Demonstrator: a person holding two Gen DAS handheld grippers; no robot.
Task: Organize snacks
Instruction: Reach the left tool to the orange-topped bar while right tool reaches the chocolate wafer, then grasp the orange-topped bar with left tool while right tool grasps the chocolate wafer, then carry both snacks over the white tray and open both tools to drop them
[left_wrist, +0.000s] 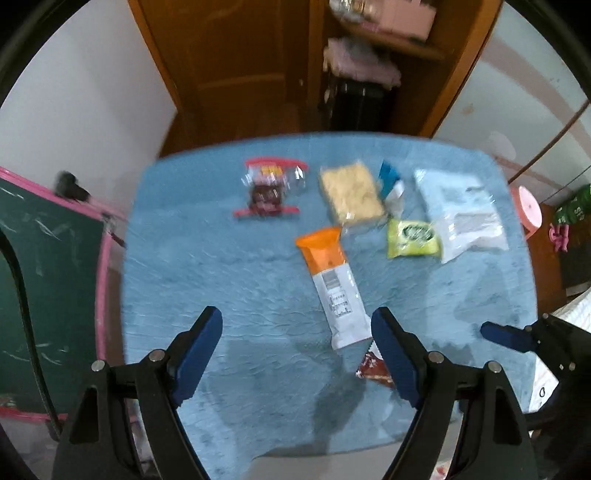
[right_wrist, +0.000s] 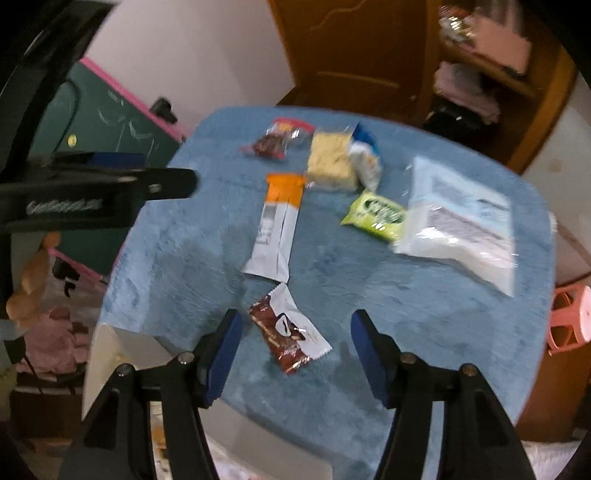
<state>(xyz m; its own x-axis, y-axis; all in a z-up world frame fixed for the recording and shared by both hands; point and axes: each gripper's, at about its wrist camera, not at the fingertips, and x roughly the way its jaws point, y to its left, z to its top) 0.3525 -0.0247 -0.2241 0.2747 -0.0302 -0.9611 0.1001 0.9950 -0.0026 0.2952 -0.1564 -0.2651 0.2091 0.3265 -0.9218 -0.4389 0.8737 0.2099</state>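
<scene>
Both grippers hang over the near edge of the desk (left_wrist: 221, 266), which wears a blue fuzzy cover, and neither holds anything. The left gripper (left_wrist: 296, 341) has its fingers spread wide over bare cloth; the right gripper (right_wrist: 295, 345) has its fingers just as far apart, straddling a brown-and-white snack packet (right_wrist: 290, 334) lying flat near that edge.

It looks like the very start of a pick. The next move would be to lower the right gripper and close across the packet's narrow width, which is thin and lies slantwise to the fingers.

Farther in lies a long orange-and-white bar (right_wrist: 275, 230). Along the far edge sit a red-trimmed clear pack (left_wrist: 271, 190), a pale yellow block (left_wrist: 351, 195), a blue-and-white pouch (left_wrist: 391, 186), a green packet (left_wrist: 413, 234) and a large clear bag (left_wrist: 461, 214).

No box, tray or basket shows on the desk.
</scene>
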